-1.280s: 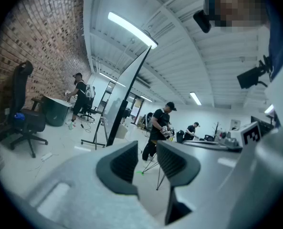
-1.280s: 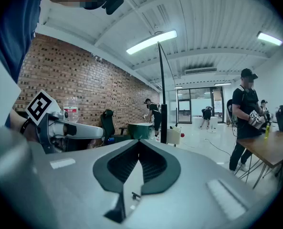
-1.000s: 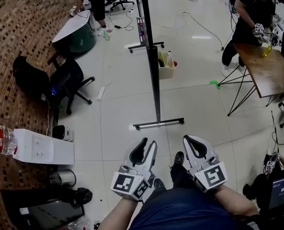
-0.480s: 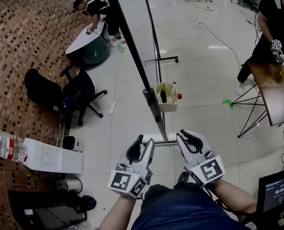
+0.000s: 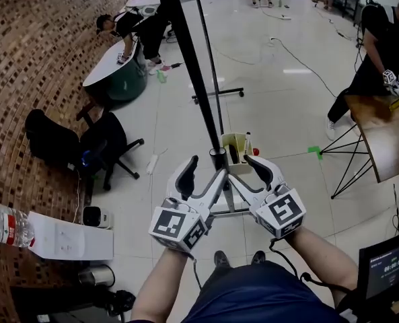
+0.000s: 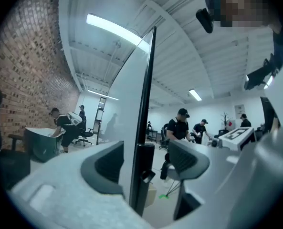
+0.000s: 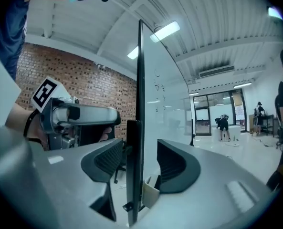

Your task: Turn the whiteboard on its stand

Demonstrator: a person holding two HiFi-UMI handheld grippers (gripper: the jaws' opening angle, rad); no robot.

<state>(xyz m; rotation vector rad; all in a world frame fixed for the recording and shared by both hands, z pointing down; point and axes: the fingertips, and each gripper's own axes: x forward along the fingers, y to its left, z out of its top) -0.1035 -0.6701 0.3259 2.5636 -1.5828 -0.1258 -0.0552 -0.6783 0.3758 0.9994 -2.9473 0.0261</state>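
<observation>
Black whiteboard frame (image 5: 188, 66) sits between the just-opened, released fingers (image 6: 103, 166) of my left gripper (image 5: 202, 173) and right gripper (image 5: 247, 173); I should clench squarely before turning it.

The room was bright, lit from above by ceiling strip lights (image 6: 113, 28) that threw pale glare patches on the glossy floor (image 5: 286, 113). Shadows were soft and short. Both gripper views bowed hard toward dark round edges (a fisheye look), and the near fingers (image 6: 105, 166) were blurred, the far room sharper.
</observation>
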